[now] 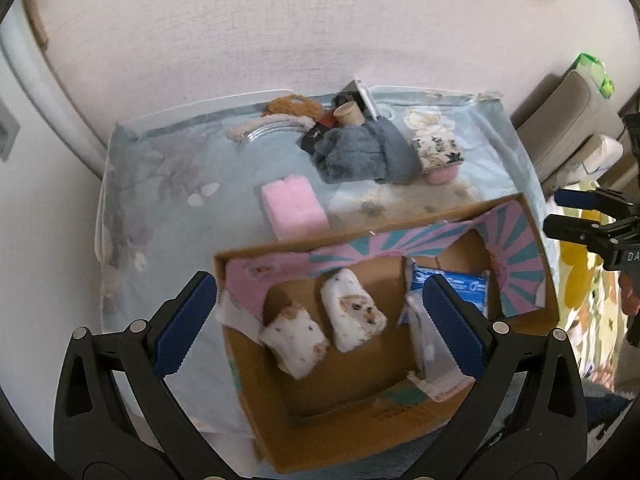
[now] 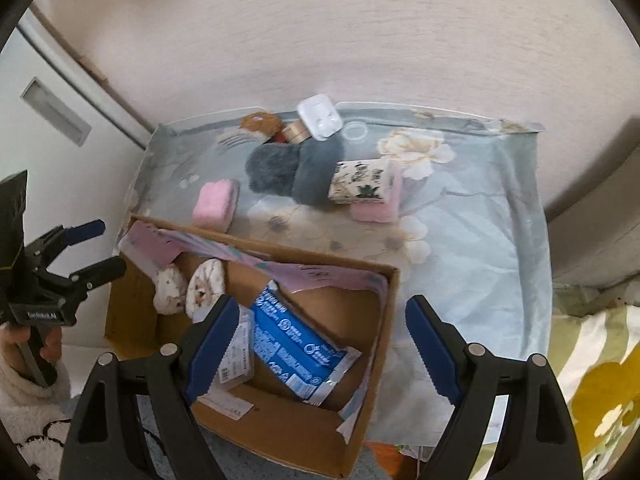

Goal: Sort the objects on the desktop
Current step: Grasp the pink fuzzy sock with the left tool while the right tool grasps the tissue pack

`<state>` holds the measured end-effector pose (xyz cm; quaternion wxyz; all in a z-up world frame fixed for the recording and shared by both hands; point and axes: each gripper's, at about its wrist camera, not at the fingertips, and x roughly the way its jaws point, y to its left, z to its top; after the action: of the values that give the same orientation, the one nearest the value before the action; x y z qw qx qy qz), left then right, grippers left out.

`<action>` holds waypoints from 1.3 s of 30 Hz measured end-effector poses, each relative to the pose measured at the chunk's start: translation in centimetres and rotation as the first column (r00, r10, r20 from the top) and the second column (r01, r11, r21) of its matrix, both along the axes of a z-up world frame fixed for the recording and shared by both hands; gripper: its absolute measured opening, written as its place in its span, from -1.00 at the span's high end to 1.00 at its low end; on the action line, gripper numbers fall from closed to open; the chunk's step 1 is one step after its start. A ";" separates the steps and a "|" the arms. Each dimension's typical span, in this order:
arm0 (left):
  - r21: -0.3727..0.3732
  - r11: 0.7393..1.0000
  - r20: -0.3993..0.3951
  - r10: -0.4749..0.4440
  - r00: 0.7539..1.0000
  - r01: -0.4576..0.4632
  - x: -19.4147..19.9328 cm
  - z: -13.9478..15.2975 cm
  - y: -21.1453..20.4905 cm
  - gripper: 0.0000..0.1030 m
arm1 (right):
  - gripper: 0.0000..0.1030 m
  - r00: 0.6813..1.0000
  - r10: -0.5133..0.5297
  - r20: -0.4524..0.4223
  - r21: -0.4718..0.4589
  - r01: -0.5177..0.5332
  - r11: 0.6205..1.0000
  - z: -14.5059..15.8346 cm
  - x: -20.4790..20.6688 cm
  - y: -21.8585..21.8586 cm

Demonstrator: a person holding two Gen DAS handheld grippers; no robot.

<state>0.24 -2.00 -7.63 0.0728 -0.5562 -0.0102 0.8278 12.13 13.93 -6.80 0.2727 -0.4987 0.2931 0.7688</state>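
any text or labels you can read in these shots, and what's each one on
"DA", cut off by the frame edge: on the right gripper body, left wrist view.
Blue packet in the cardboard box: white print, too blurred.
White label beside it: too small.
Left gripper body lettering: blurred.

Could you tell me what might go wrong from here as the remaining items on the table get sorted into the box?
1. The floral box rests on a pink sponge against the grey fluffy item; grabbing any one could topple the others.
2. The cardboard box seems to overhang the table's front edge, so a push from either open gripper might tip it.
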 end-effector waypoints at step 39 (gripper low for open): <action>-0.068 0.990 0.430 0.138 0.892 -0.120 -13.3 -13.1 0.0 -0.42 | -0.16 0.754 0.632 0.180 -0.002 -0.642 0.767 -10.3 -9.3 10.3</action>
<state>-13.10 -2.02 -20.76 0.0026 -0.7257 -0.0466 0.6865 2.78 24.20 -17.14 0.0337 -0.6238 0.0583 0.7787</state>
